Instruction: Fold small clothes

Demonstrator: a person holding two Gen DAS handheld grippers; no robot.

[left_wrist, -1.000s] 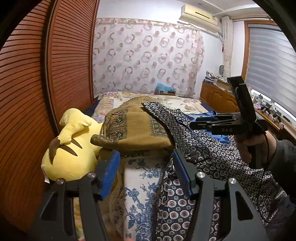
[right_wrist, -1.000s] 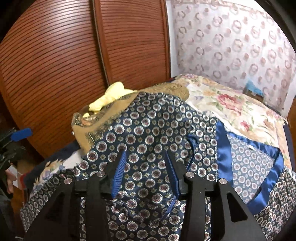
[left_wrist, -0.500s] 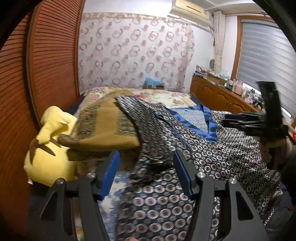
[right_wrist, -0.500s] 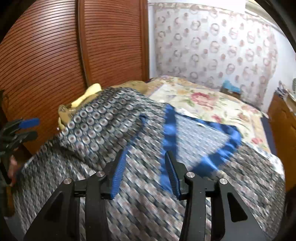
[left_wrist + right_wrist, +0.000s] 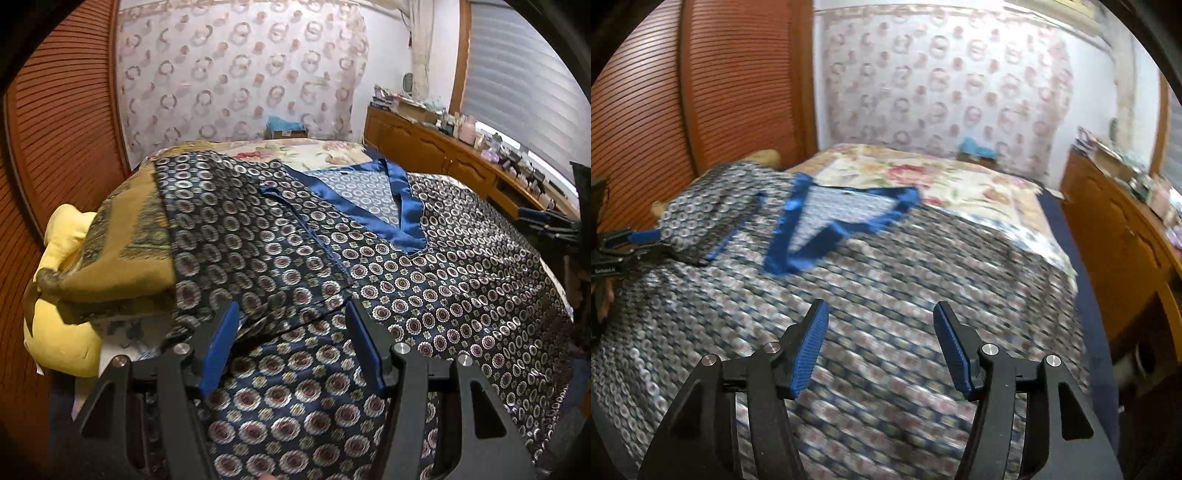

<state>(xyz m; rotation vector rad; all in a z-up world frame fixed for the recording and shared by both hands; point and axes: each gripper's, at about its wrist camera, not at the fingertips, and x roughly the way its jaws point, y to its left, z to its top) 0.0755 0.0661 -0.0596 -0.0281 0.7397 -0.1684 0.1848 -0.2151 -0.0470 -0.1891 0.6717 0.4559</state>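
A dark blue patterned garment (image 5: 443,280) with a bright blue satin V-neck (image 5: 399,221) lies spread on the bed; its left sleeve is folded over the body. It also shows in the right wrist view (image 5: 886,266), blurred. My left gripper (image 5: 291,332) is open and empty, just above the garment's near left part. My right gripper (image 5: 879,332) is open and empty above the garment's lower right part. The right gripper shows at the right edge of the left wrist view (image 5: 554,218). The left gripper shows at the left edge of the right wrist view (image 5: 631,240).
A yellow plush toy (image 5: 62,339) and an olive-gold cloth (image 5: 122,240) lie at the bed's left edge by the wooden louvred wardrobe (image 5: 55,147). A floral bedspread (image 5: 923,181) covers the far bed. A wooden sideboard (image 5: 1119,229) stands on the right.
The garment has gone from bunched and lifted to spread flat over the bed. Both grippers have drawn apart, the right one swinging to the right; both stay open.
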